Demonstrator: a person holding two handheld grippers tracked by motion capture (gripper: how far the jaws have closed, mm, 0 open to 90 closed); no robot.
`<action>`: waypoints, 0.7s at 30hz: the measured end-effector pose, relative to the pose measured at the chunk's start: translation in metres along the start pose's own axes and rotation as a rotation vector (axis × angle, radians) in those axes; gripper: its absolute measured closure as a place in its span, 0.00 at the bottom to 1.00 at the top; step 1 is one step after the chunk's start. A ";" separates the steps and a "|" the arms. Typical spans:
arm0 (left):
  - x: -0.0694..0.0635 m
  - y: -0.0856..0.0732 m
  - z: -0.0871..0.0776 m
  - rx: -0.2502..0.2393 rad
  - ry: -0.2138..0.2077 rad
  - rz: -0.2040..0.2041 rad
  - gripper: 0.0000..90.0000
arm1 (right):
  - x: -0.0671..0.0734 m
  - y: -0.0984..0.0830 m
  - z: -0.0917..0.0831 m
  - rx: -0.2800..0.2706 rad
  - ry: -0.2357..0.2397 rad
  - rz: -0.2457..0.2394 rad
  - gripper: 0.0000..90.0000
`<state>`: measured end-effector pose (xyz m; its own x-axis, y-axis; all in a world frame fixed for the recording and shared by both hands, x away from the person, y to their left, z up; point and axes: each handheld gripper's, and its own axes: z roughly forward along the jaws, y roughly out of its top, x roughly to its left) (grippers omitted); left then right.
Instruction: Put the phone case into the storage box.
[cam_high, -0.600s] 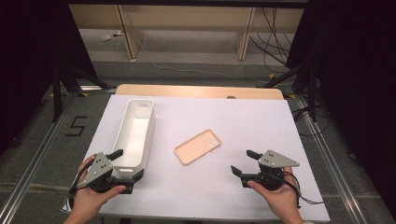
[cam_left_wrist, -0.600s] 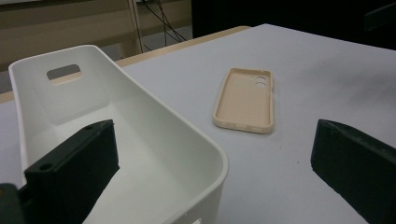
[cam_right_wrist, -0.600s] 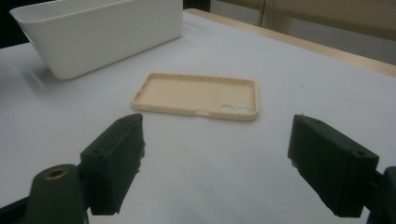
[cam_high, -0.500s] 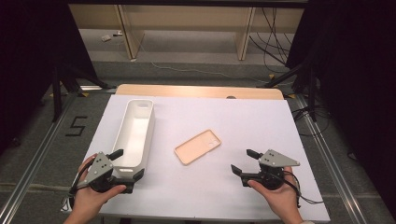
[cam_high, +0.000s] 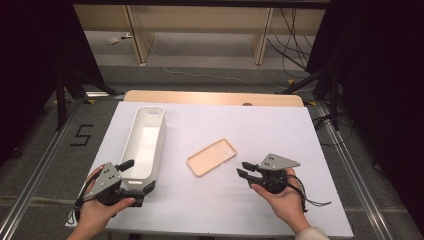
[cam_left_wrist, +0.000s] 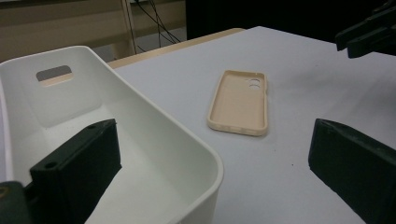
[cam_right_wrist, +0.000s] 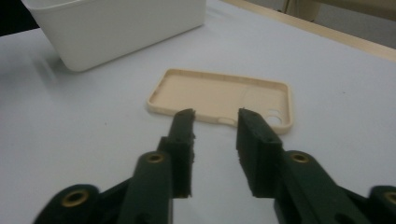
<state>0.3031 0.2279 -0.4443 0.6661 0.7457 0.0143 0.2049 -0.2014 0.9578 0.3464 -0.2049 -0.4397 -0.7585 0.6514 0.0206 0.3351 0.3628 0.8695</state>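
Observation:
A beige phone case (cam_high: 212, 157) lies hollow side up on the middle of the white table. To its left stands a long white bin (cam_high: 162, 135), with nothing in it. My left gripper (cam_high: 136, 176) is open wide at the bin's near end; in the left gripper view (cam_left_wrist: 211, 125) one jaw is inside the bin (cam_left_wrist: 154, 116) and the other outside its right wall, with the case (cam_left_wrist: 239, 100) beyond. My right gripper (cam_high: 242, 168) points at the case from the right. In the right gripper view (cam_right_wrist: 215, 112) its jaws stand slightly apart just short of the case (cam_right_wrist: 219, 93), gripping nothing.
A white sheet (cam_high: 260, 125) covers the table, with a wooden strip (cam_high: 210, 97) along the far edge. Metal rails run down the floor on both sides. Wooden frames and cables lie on the floor beyond. The other gripper (cam_left_wrist: 369, 35) shows far off in the left gripper view.
My right gripper has shifted a little left toward the case and its jaws stand closer together. The left gripper, the bin and the case have not moved.

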 end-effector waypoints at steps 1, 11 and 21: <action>0.000 0.000 0.000 -0.002 0.001 0.002 0.02 | 0.001 0.004 0.004 0.002 0.006 -0.002 0.85; 0.000 0.000 0.001 0.003 0.013 -0.009 0.04 | 0.015 0.030 0.047 0.042 0.046 -0.041 1.00; 0.000 -0.001 0.000 -0.001 0.004 -0.004 0.04 | 0.024 0.040 0.085 0.123 0.074 -0.023 1.00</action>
<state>0.3031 0.2279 -0.4449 0.6623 0.7492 0.0115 0.2072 -0.1979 0.9581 0.3894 -0.1176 -0.4462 -0.8043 0.5928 0.0416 0.3797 0.4588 0.8033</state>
